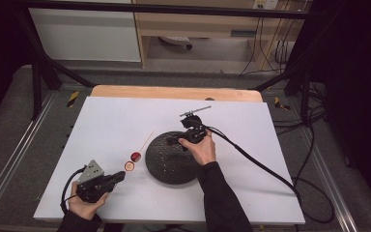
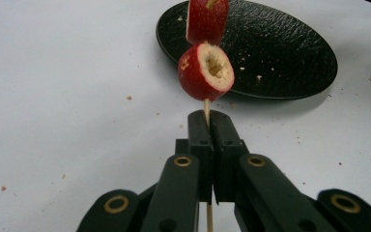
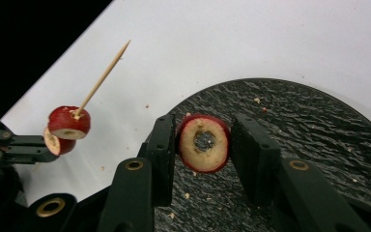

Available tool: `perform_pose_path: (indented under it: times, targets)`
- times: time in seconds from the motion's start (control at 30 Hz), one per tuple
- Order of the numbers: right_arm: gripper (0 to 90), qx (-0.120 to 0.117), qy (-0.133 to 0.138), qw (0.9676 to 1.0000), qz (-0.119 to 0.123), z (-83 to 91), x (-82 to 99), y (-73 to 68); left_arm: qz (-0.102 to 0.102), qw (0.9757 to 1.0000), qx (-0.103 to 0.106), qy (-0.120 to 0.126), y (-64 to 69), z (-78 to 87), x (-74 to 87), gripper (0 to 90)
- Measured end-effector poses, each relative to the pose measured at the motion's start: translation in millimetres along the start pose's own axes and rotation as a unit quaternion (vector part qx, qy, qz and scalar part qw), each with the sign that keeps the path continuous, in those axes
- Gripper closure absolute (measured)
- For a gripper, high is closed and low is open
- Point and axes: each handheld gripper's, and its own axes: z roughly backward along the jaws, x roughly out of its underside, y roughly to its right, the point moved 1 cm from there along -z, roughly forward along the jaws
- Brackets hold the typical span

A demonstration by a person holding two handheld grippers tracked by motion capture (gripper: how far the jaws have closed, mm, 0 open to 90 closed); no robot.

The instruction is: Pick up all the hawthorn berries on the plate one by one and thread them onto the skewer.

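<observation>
Clamping the skewer [image 2: 206, 108] steady, the left gripper [image 2: 207, 118] offers its point, while the right gripper [image 3: 205, 145] pinches a cored fruit ring [image 3: 204, 143] above the plate [image 3: 309, 130], ready for threading.

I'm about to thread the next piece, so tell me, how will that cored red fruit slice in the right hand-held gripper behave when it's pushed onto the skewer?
The fruit slice looks soft and crumbly, so a hard squeeze may split its ring. Its cored hole should probably slide over the thin wooden skewer easily.
</observation>
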Motion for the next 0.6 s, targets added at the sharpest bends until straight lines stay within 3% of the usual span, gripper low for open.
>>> perform_pose_path:
  times: [0.3, 0.37, 0.6]
  targets:
    - [63.0, -0.028, 0.070, 0.9969, -0.022, 13.7, 17.7, 1.2, -0.001, 1.0000, 0.002, 0.002, 5.6, -3.1, -1.7, 88.1]
    - [63.1, -0.040, 0.102, 0.9934, -0.034, 16.7, 26.0, 3.3, -0.002, 1.0000, 0.002, 0.003, 7.0, -3.8, -2.1, 88.1]
    - [63.2, -0.054, 0.157, 0.9843, -0.062, 19.1, 45.8, 8.4, -0.002, 1.0000, 0.002, 0.004, 10.7, -6.4, -3.8, 88.2]
